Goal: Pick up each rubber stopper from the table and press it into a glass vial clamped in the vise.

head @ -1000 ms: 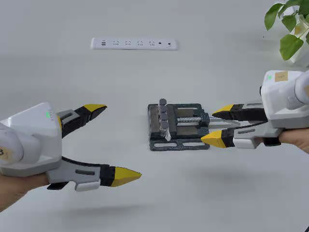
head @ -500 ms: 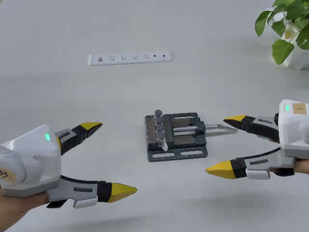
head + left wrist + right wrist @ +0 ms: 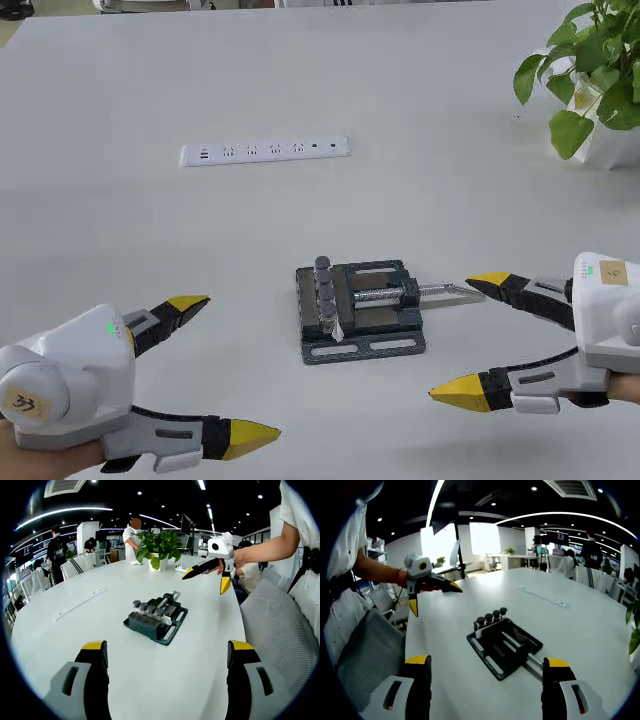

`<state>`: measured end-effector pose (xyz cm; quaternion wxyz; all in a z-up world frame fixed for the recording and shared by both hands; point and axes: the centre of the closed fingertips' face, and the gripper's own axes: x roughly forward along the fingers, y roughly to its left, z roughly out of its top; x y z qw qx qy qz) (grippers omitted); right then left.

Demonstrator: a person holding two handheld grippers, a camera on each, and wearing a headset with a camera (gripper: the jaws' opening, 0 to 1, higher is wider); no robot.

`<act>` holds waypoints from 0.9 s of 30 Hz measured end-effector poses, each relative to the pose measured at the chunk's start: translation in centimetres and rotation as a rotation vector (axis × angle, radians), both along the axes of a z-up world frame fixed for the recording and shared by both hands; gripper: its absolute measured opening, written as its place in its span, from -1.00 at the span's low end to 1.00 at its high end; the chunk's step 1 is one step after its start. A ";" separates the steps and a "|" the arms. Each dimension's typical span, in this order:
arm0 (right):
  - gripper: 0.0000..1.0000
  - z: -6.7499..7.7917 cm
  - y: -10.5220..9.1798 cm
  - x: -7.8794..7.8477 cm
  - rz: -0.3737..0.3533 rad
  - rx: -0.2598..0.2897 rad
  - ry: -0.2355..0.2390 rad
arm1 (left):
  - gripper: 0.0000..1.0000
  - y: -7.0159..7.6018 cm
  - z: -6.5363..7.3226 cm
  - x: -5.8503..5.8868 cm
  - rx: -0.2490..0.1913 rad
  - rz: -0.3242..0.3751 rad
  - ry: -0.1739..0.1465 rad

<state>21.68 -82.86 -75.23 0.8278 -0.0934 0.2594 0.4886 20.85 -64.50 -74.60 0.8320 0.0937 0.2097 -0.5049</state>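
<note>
1. Head view: the vise [image 3: 362,313] sits on the grey table [image 3: 150,230]. A row of four glass vials [image 3: 324,295] is clamped upright in it. Each vial has a dark top, probably a rubber stopper already seated, though this is too small to confirm.
2. Head view: the left gripper [image 3: 240,365] hovers left of the vise and nearer the person, well apart from it. Its jaws are spread wide and hold nothing.
3. Head view: the right gripper [image 3: 452,338] hovers just right of the vise, also spread wide and empty. Its upper tip is near the end of the vise's screw handle.
4. Head view: a white power strip [image 3: 265,151] lies beyond the vise. A potted plant [image 3: 580,70] stands beyond the vise and to its right.
5. Left gripper view: the vise [image 3: 156,618] lies ahead between the parted yellow-tipped jaws. The right gripper [image 3: 204,584] is held in the air beyond it.
6. Right gripper view: the vise [image 3: 504,647] lies close ahead between that gripper's parted jaws, with the vials [image 3: 490,617] along its far edge. The left gripper [image 3: 437,602] is held in the air beyond and to the left of the vise.
</note>
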 end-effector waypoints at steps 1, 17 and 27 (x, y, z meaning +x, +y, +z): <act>0.82 0.0 0.0 0.1 -0.001 0.000 0.001 | 0.99 0.0 0.0 0.0 0.001 -0.001 0.000; 0.80 0.4 0.1 0.6 0.004 0.006 -0.009 | 0.99 -0.1 -0.2 0.2 0.003 -0.008 0.005; 0.80 0.6 0.4 0.7 0.003 0.008 -0.016 | 0.99 0.0 -0.2 0.1 0.003 -0.008 0.008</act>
